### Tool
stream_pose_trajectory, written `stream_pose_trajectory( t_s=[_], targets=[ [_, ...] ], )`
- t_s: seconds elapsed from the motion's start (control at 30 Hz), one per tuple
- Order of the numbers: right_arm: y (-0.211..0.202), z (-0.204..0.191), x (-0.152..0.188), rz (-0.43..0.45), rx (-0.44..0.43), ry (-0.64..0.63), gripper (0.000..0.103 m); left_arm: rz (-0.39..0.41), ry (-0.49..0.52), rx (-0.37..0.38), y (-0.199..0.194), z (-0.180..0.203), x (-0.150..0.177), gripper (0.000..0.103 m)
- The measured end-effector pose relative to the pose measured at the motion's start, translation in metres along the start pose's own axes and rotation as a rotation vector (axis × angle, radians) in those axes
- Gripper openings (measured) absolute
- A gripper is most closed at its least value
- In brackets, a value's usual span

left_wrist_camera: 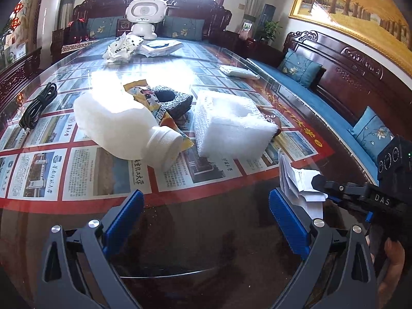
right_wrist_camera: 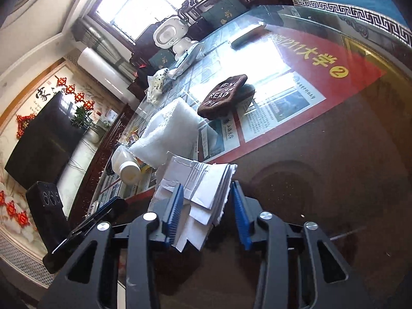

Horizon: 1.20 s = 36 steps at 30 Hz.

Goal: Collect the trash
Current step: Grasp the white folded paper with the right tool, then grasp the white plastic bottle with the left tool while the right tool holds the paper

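Observation:
My left gripper [left_wrist_camera: 206,206] is open and empty, low over the glass table [left_wrist_camera: 195,237]. Ahead of it lie a white plastic bottle [left_wrist_camera: 121,128] on its side, an orange snack wrapper [left_wrist_camera: 157,110], a black foam piece [left_wrist_camera: 172,100] and a white foam block [left_wrist_camera: 231,126]. My right gripper [right_wrist_camera: 208,206] has its jaws around a folded white paper [right_wrist_camera: 198,188], with a gap on the right side; the paper [left_wrist_camera: 298,182] also shows in the left wrist view. The bottle [right_wrist_camera: 126,164] and foam block [right_wrist_camera: 167,134] lie beyond it.
A brown cloth with white letters [right_wrist_camera: 224,97] lies mid-table. A crumpled white wrapper [left_wrist_camera: 123,47], a white toy robot [left_wrist_camera: 145,16] and a flat packet [left_wrist_camera: 162,47] sit at the far end. A coiled black cable [left_wrist_camera: 38,105] lies left. Sofas surround the table.

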State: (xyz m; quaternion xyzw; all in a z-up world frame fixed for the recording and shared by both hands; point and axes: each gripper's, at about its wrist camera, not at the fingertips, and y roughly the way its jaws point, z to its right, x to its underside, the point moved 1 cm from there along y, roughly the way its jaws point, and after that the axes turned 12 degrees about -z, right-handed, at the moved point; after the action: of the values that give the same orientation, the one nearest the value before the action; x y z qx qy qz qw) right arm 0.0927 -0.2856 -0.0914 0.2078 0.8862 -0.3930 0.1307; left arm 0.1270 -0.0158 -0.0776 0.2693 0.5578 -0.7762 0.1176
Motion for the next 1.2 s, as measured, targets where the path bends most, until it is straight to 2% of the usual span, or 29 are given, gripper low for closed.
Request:
stream_pose_trajectory(
  t_s=[0.1, 0.3, 0.4, 0.47, 0.53, 0.7, 0.83, 1.1, 1.2],
  targets=[
    [0.005, -0.003, 0.001, -0.007, -0.025, -0.002, 0.013, -0.002, -0.014, -0.007, 0.001, -0.005, 0.000, 0.097],
    [-0.001, -0.041, 0.002, 0.044, 0.045, -0.176, 0.006, 0.014, -0.061, -0.028, -0.002, -0.018, -0.004, 0.097],
    [-0.003, -0.068, 0.002, 0.082, 0.129, -0.288, 0.006, 0.030, -0.111, -0.034, -0.004, -0.029, -0.007, 0.097],
    [0.000, -0.081, 0.002, 0.091, 0.176, -0.341, 0.006, 0.030, -0.166, -0.008, -0.005, -0.039, -0.011, 0.097],
    [0.004, -0.090, 0.002, 0.099, 0.215, -0.379, 0.006, 0.048, -0.213, -0.045, -0.008, -0.047, -0.016, 0.097],
    [0.017, -0.101, 0.000, 0.092, 0.234, -0.419, 0.006, 0.100, -0.373, -0.090, -0.013, -0.073, -0.032, 0.099],
    [0.024, -0.104, -0.003, 0.080, 0.235, -0.429, 0.006, 0.061, -0.501, -0.152, -0.003, -0.088, -0.048, 0.099],
    [0.027, -0.104, -0.006, 0.071, 0.231, -0.437, 0.006, 0.039, -0.523, -0.230, 0.015, -0.083, -0.076, 0.099],
    [0.027, -0.101, -0.007, 0.065, 0.215, -0.429, 0.006, 0.001, -0.550, -0.281, 0.026, -0.084, -0.080, 0.099]
  ],
)
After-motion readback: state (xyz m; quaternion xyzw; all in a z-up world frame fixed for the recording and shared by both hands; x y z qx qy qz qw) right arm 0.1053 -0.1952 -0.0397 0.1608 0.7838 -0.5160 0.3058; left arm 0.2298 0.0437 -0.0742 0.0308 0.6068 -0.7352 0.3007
